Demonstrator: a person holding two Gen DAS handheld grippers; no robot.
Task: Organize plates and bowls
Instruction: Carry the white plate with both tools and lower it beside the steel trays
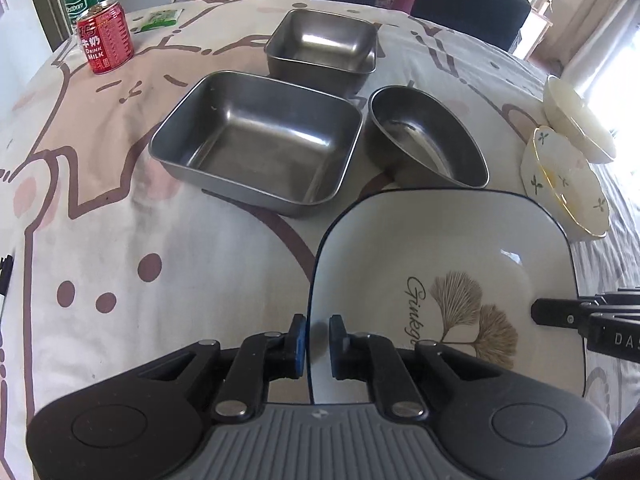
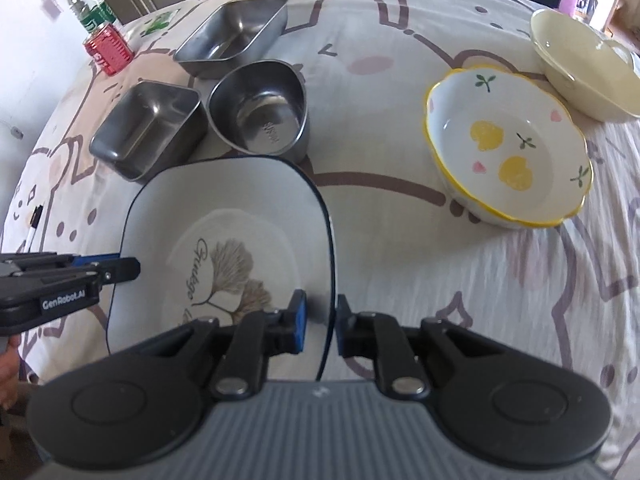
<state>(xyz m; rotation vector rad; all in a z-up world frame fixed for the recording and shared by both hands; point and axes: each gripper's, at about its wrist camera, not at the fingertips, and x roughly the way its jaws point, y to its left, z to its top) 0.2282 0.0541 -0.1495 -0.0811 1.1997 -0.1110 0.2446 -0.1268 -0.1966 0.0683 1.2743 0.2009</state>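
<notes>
The table [image 1: 120, 208] has a cartoon-print cloth, and near its front edge sits the square ginkgo plate [image 1: 440, 264], between both claws. Behind it are three steel trays [image 1: 256, 140] and, to the right, a yellow-rimmed bowl [image 2: 508, 148]. The left gripper [image 1: 318, 344] straddles the plate's left rim, the right gripper [image 2: 320, 324] straddles its right rim; both are narrow with a visible gap, not clamped.

White square plate [image 2: 240, 216] has a dark blue rim and brown ginkgo leaves; the scalloped bowl [image 2: 508, 148] is yellow-edged with yellow blobs, pink hearts, green sprigs. Can [image 1: 105, 38] is red.
</notes>
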